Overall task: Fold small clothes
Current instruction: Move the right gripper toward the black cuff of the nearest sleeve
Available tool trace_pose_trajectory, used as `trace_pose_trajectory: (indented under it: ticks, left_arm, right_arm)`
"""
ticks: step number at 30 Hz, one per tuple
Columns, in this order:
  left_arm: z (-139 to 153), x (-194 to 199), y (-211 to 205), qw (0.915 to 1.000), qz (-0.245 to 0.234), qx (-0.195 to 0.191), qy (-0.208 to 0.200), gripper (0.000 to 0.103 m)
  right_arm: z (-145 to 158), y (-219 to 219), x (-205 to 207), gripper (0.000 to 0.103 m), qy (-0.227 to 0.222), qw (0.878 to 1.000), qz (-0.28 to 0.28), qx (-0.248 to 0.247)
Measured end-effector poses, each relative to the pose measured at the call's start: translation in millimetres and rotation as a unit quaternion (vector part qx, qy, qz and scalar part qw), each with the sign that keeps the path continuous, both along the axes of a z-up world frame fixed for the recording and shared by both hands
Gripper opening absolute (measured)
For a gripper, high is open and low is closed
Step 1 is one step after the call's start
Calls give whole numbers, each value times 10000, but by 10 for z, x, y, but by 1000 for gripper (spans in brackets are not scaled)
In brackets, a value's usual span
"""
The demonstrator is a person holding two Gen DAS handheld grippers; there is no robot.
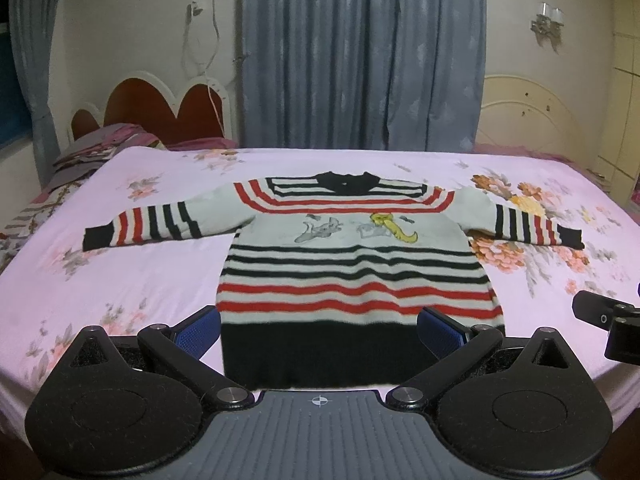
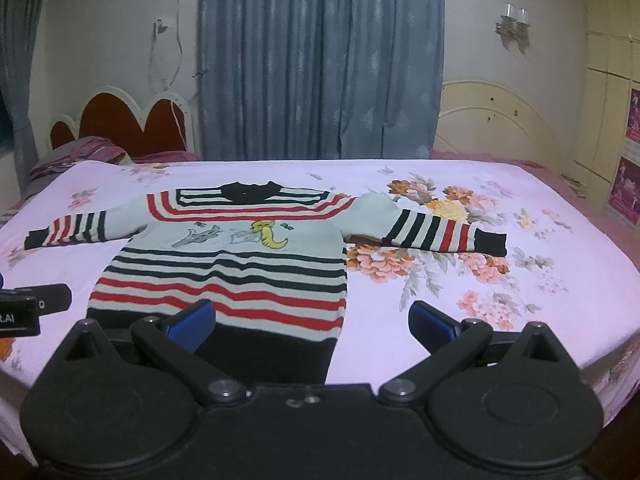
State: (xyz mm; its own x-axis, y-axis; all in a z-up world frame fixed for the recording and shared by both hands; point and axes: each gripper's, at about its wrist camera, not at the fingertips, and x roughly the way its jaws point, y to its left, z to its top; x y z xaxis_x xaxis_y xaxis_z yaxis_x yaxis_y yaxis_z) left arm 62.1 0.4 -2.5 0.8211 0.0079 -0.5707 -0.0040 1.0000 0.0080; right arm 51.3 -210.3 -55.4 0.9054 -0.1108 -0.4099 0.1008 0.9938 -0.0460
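Observation:
A small striped sweater (image 1: pixel 352 264) in white, red and black, with cartoon figures on the chest, lies flat and face up on the bed, both sleeves spread out sideways. It also shows in the right wrist view (image 2: pixel 240 264). My left gripper (image 1: pixel 320 332) is open and empty, just in front of the sweater's black hem, its blue fingers on either side of the hem. My right gripper (image 2: pixel 312 324) is open and empty near the hem's right corner. Part of the right gripper shows at the left wrist view's right edge (image 1: pixel 608 320).
The bed has a pink floral sheet (image 1: pixel 140 280). A pile of folded fabric (image 1: pixel 88 152) lies at the far left corner. A red heart-shaped headboard (image 1: pixel 160 108) and grey curtains (image 1: pixel 360 52) stand behind. A cream headboard (image 2: pixel 500 120) is at the back right.

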Motion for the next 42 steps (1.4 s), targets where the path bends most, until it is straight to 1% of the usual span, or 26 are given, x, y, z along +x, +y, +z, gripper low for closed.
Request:
trace_pose_trajectory:
  ticks: [5, 10, 12, 16, 19, 21, 22, 23, 25, 28, 30, 31, 33, 35, 36, 38, 40, 42]
  left_arm:
    - [-23, 346, 20, 9999, -145, 46, -20, 103]
    - [-25, 694, 81, 9996, -284, -56, -19, 103]
    - [-3, 917, 61, 9995, -315, -54, -8, 103]
    - [1, 1165, 126, 9991, -428, -33, -21, 103]
    - [-16, 1336, 177, 9986, -518, -102, 1, 103]
    - [-39, 1442, 188, 9989, -452, -86, 46, 103]
    - [-52, 1495, 183, 9987, -495, -97, 78, 103]
    - [-84, 1609, 233, 9983, -551, -140, 118, 103]
    - [-114, 1701, 218, 9978, -596, -265, 86, 103]
    - [-187, 1840, 192, 9961, -670, -563, 111, 103]
    - [-235, 1935, 117, 9952, -724, -633, 163, 103]
    - [-261, 1975, 72, 9948, -770, -639, 195, 103]
    - [-320, 2071, -39, 9945, -838, -573, 270, 103]
    - [-367, 2167, -144, 9932, -969, -576, 278, 103]
    - [-387, 2225, -206, 9934, -971, -537, 281, 103]
    - [-425, 2351, -336, 9942, -933, -425, 323, 103]
    - [-466, 2489, -491, 9957, -826, -260, 327, 103]
    - [-499, 2629, -650, 9953, -900, -192, 295, 103]
  right_arm:
    - [20, 27, 311, 102, 13, 9999, -104, -17]
    - [54, 66, 631, 102, -2, 9996, -263, -32]
    - [74, 82, 752, 102, -12, 9994, -339, -32]
    - [104, 117, 988, 102, -61, 9988, -493, 32]
    - [111, 145, 1145, 102, -79, 9981, -610, 45]
    - [113, 152, 1218, 102, -88, 9976, -678, 63]
    - [118, 143, 1259, 102, -76, 9974, -717, 68]
    - [121, 127, 1287, 102, -73, 9972, -747, 70]
    - [120, 89, 1332, 102, -102, 9966, -820, 81]
    - [109, -19, 1406, 102, -98, 9951, -985, 83]
    - [98, -108, 1453, 97, -118, 9938, -1099, 79]
    - [92, -163, 1485, 93, -116, 9930, -1168, 108]
    - [66, -316, 1555, 87, -134, 9910, -1310, 253]
    - [35, -484, 1636, 83, -125, 9891, -1422, 371]
    - [17, -581, 1688, 82, -115, 9881, -1475, 419]
    - [-14, -760, 1773, 75, -101, 9866, -1558, 482]
    - [-46, -983, 1888, 72, -59, 9845, -1648, 589]
    - [-80, -1199, 1985, 64, -57, 9825, -1726, 698]
